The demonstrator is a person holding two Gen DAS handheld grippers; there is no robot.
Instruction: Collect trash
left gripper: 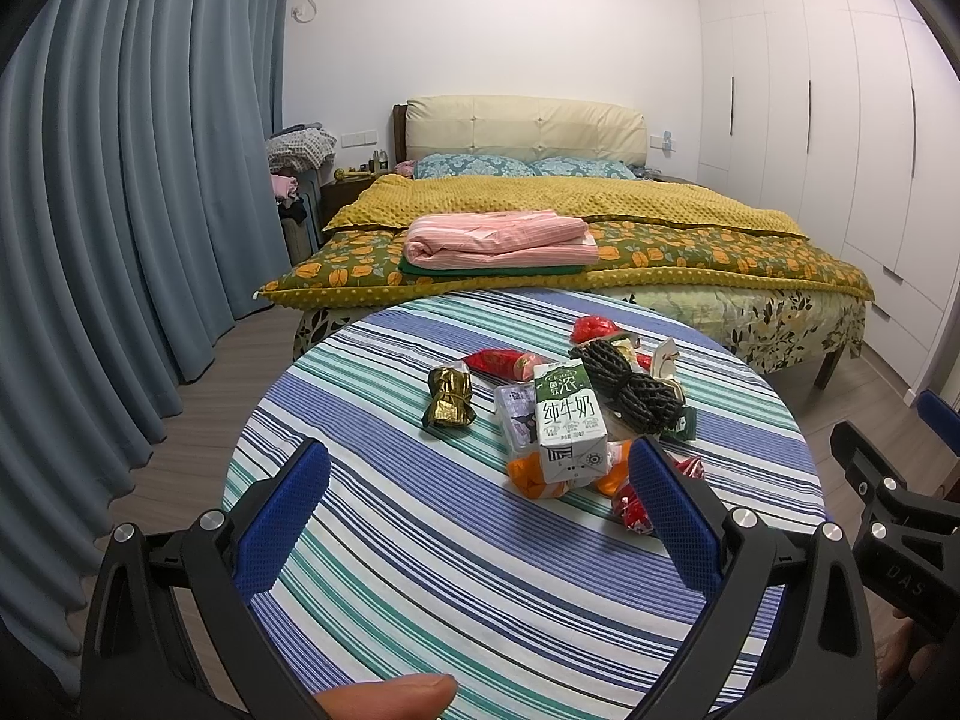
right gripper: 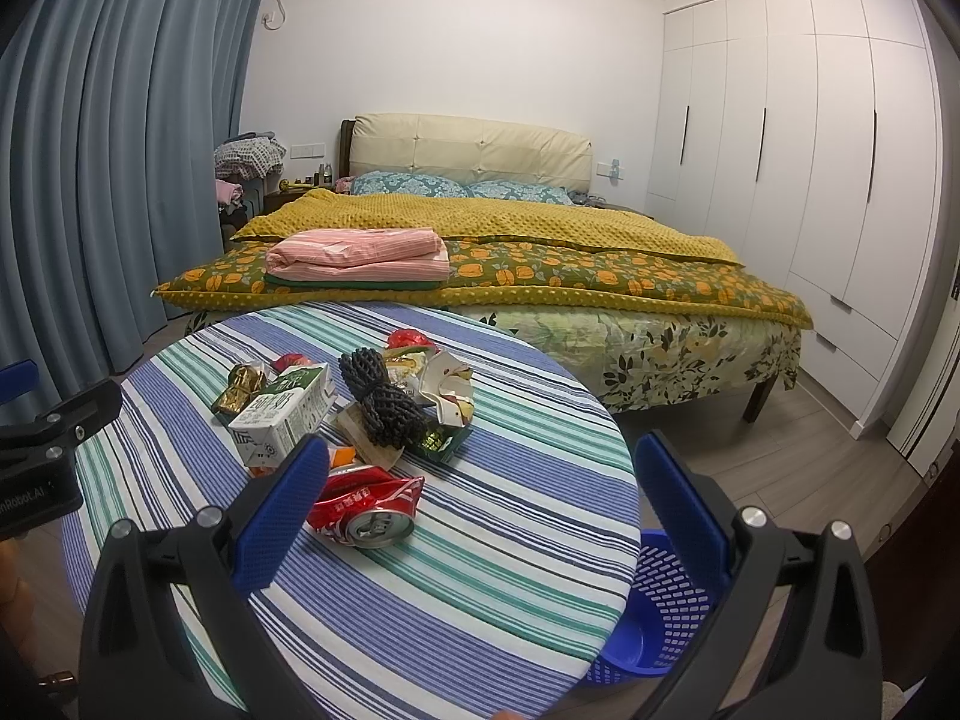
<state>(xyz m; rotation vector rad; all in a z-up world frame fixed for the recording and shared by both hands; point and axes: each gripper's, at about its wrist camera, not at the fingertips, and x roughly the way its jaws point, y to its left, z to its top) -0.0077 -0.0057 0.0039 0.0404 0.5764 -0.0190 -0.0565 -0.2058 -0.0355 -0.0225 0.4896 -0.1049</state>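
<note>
Both the left gripper and right gripper gape wide, empty. The milk carton hides an orange wrapper; the blue basket is half cut off behind the table.

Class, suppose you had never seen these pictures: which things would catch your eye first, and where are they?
A heap of trash sits mid-table on the striped cloth: an upright milk carton, a black net behind it, and a crushed red can nearest the right hand-held gripper. A blue basket waits on the floor at the table's right edge.
</note>
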